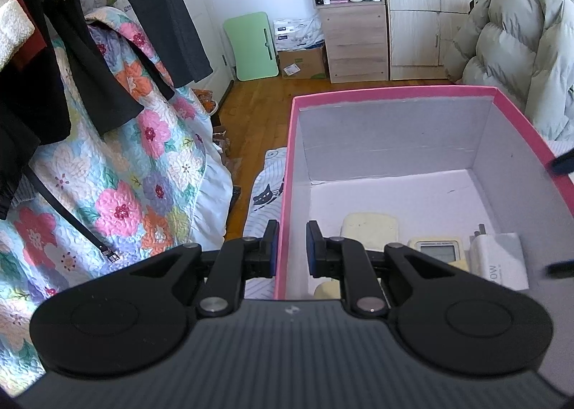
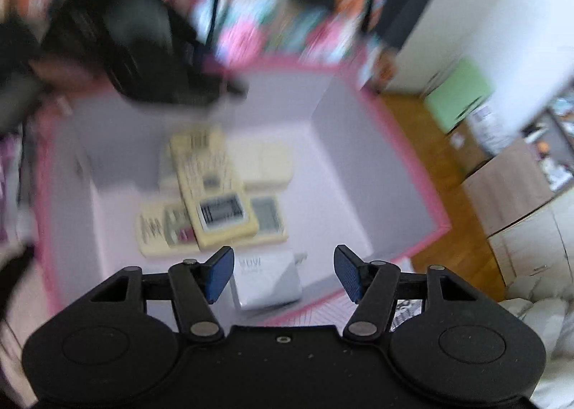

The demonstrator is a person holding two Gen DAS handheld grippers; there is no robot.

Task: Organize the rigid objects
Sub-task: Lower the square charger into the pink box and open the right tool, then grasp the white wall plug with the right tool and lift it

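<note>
Matt pink cardboard box (image 1: 391, 93), glossy wood floor (image 1: 258, 100), quilted floral cloth bedspread (image 1: 118, 172), puffy jacket (image 1: 509, 36).

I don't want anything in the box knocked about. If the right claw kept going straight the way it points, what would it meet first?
Probably the white charger, lying on the box floor right between the open right claw's fingers. The view is blurred, so depth is uncertain.

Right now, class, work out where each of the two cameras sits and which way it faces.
Left wrist view: on the left gripper, facing across the pink box toward the cupboard; its fingers pinch the box's near wall.
Right wrist view: on the right gripper, tilted down into the box; its fingers stand apart, nothing between them; badly blurred.
Shared: the box, the remote controls and the white charger.
</note>
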